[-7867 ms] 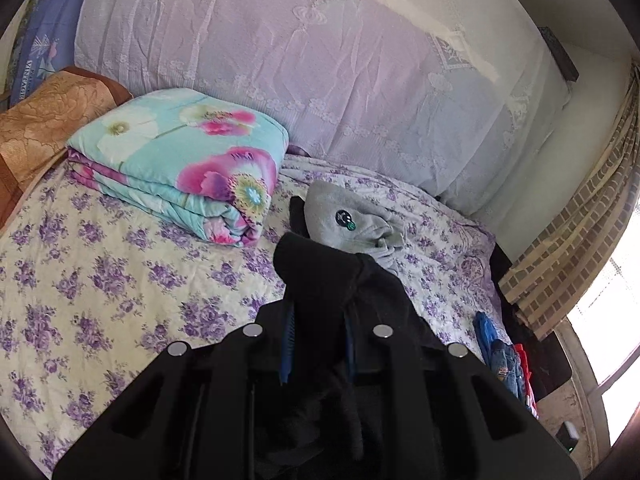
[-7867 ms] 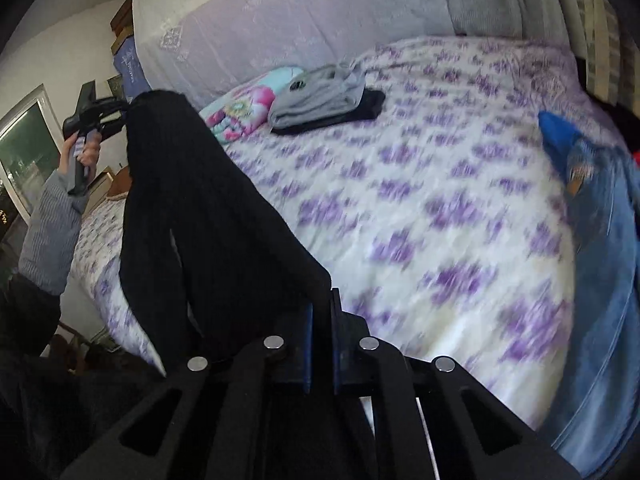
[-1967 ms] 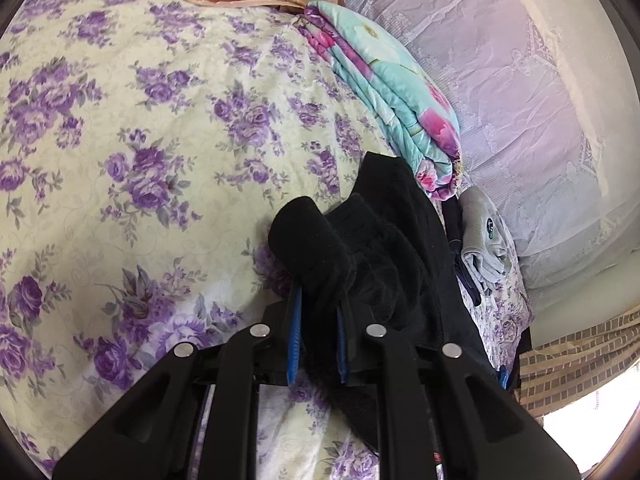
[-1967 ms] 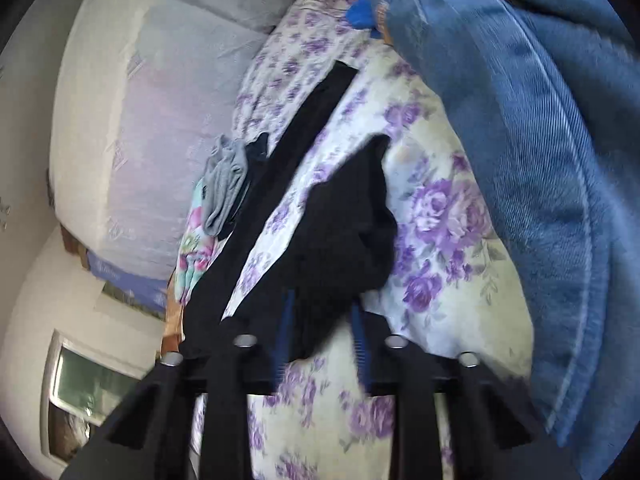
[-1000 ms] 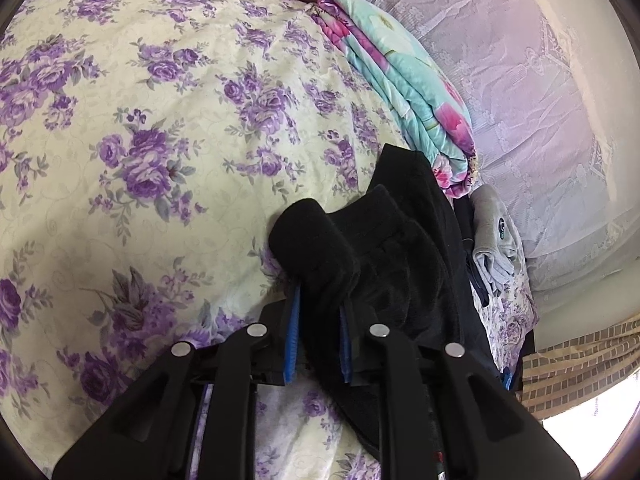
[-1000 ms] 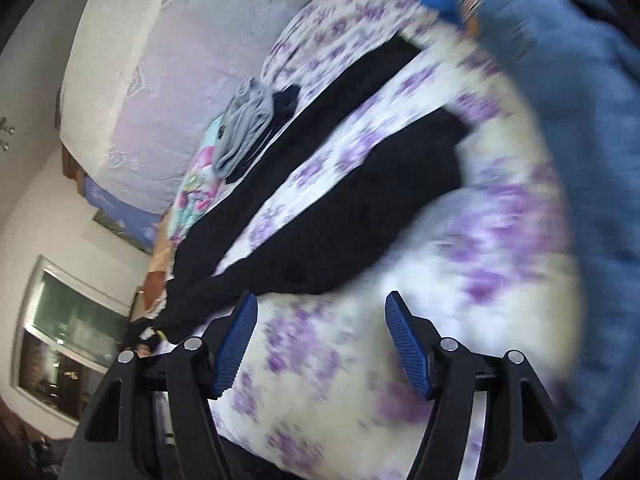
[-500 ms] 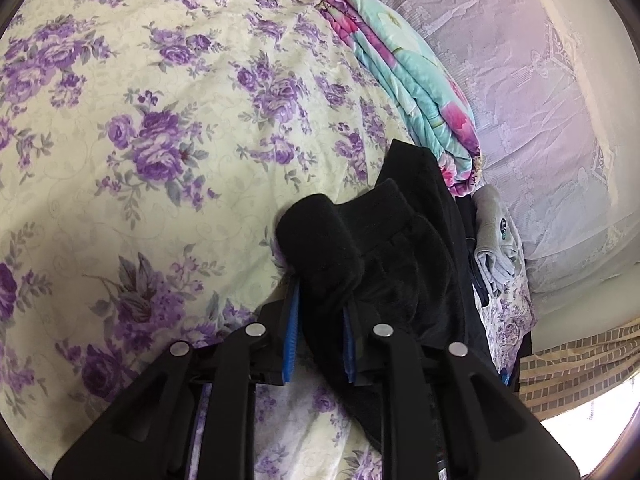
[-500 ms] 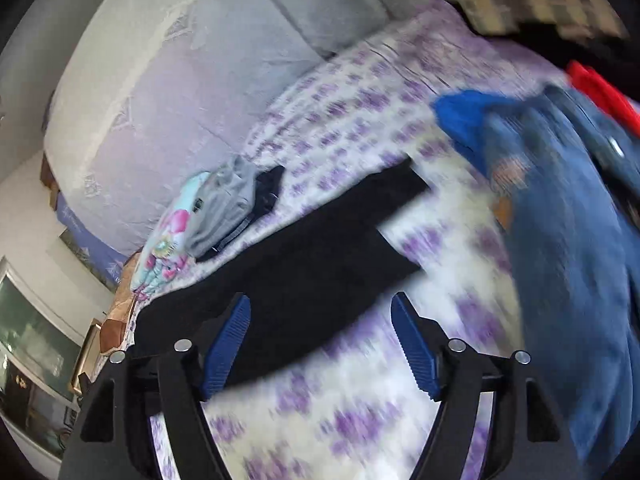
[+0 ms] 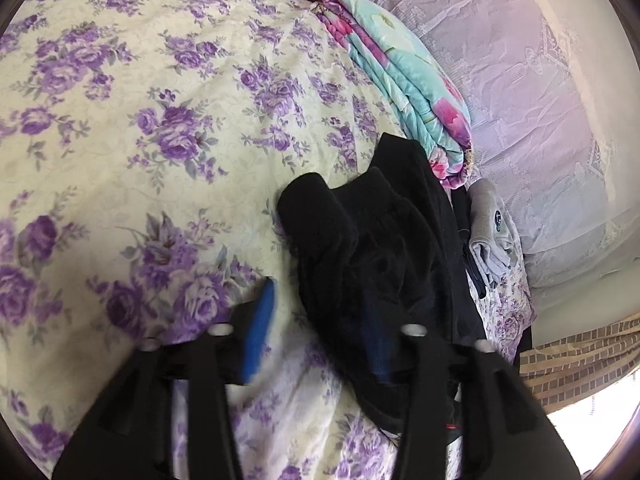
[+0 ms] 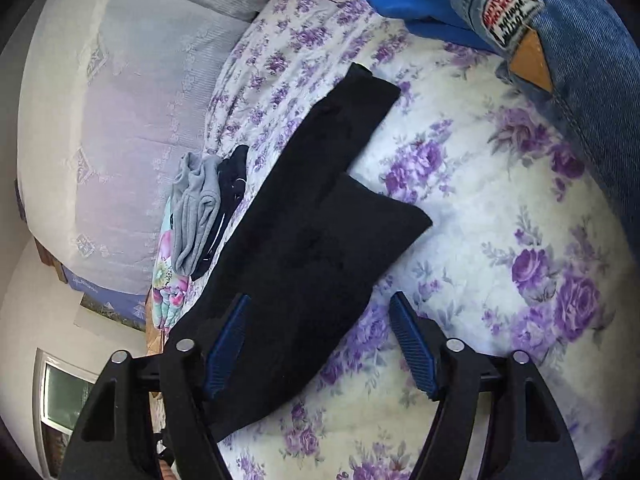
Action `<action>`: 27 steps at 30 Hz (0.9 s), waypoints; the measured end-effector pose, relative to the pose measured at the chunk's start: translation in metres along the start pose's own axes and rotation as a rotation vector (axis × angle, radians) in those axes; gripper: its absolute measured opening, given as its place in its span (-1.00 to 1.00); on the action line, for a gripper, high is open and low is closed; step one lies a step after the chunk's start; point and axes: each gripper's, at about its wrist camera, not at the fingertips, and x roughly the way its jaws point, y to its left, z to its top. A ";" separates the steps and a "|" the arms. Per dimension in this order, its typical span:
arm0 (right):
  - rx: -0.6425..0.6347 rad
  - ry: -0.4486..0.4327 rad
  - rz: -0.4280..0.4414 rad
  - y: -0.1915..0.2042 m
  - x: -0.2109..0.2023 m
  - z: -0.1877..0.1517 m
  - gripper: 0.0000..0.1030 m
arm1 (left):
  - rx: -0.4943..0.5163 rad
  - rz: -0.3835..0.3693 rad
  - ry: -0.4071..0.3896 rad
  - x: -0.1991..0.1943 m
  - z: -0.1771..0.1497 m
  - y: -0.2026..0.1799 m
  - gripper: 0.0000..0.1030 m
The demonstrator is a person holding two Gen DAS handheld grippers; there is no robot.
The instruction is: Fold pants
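Note:
The black pants [image 10: 316,216] lie stretched out on the purple-flowered bedspread [image 10: 500,264], legs side by side with their ends at the far side. In the left wrist view their waist end [image 9: 360,248] lies bunched on the bed. My left gripper [image 9: 320,320] is open over that bunched end, with one blue pad [image 9: 260,328] on bare sheet and the other against the cloth. My right gripper [image 10: 320,336] is open and empty, low over the near leg.
A folded floral quilt [image 9: 404,88] and a folded grey garment on a dark one [image 10: 196,208] lie beside the pants near the lace-covered headboard [image 10: 112,120]. Blue jeans [image 10: 580,40] and a blue cloth [image 10: 416,4] lie at the right.
My left gripper has opened and let go of the waist, which now rests on the bed. My right gripper stays open and has come down closer over the pant legs.

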 end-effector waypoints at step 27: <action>-0.169 -0.190 0.105 0.046 -0.131 0.019 -0.89 | 0.085 -0.255 -0.065 -0.058 0.029 -0.087 -0.81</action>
